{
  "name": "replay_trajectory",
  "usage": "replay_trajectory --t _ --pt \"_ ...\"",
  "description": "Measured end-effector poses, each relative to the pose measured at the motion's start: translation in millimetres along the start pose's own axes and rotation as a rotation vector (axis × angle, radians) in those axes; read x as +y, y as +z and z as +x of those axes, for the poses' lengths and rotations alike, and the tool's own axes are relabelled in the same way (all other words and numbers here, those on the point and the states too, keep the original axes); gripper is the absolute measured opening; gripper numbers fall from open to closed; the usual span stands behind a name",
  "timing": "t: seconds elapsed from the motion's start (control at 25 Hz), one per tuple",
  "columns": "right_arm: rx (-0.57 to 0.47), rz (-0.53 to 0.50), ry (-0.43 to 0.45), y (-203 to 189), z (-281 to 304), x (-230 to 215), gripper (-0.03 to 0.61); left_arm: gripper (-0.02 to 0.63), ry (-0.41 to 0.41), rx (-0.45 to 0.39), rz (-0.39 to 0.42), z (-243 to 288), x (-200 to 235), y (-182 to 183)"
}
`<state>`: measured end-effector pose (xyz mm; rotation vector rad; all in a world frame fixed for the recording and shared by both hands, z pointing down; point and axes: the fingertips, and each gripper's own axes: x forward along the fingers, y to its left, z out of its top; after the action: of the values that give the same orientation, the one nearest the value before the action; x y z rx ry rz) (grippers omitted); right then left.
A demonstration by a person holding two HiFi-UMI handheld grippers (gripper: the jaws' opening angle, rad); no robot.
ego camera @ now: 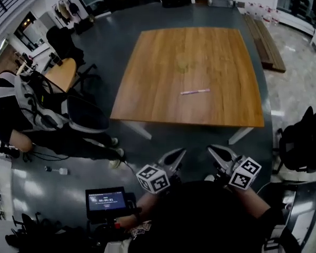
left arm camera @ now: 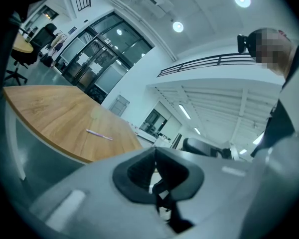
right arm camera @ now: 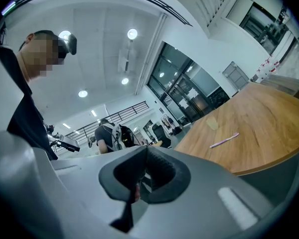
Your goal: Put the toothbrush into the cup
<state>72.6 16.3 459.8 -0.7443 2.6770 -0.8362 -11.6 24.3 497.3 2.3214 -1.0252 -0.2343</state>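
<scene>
I'm holding both grippers low and close to my body, short of the table's near edge. The left gripper (ego camera: 179, 154) is pointing forward with its jaws pressed together and nothing between them. The right gripper (ego camera: 214, 149) is sitting just beside it, jaws likewise closed and empty. Each one is carrying its marker cube (ego camera: 152, 178) at the back, nearest me. In the left gripper view the left gripper (left arm camera: 155, 151) is showing its dark pads meeting at the tip. The right gripper (right arm camera: 145, 149) is showing the same in its own view. A small lit screen (ego camera: 105, 199) is sitting on the grey floor (ego camera: 147, 46) down at my left.

Ahead of the grippers the wooden table (ego camera: 147, 88) is standing square-on to me. The toothbrush (ego camera: 195, 91) is lying flat on it, crosswise, on the half nearer me and a bit right of centre, well apart from both grippers. It's a thin pale pink-purple stick and is also showing in both gripper views (left arm camera: 98, 134) (right arm camera: 224, 140). Past it, slightly left, a see-through cup (ego camera: 185, 65) is standing on the tabletop, faint and hard to outline, apart from the toothbrush.

A person (ego camera: 26, 109) wearing a backpack is sitting off to the left of the table. A black chair (ego camera: 301, 141) is standing at the right, and a long wooden bench (ego camera: 263, 41) is running along the far right side
</scene>
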Motion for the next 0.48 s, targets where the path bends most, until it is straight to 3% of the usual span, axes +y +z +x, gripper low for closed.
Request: replay_trajectory --t 0.24,0.48 --pt "-0.013 0.045 -0.020 1.6 -23.1 -13.7 0.005 0.003 0.004 0.038 -0.040 16.6 -11.2 -18.7" --pt "-0.053 0.090 -0.024 18.9 -48.9 -42.7 0.006 0.003 0.042 0.071 -0.031 47.4 -15.0 -27.6"
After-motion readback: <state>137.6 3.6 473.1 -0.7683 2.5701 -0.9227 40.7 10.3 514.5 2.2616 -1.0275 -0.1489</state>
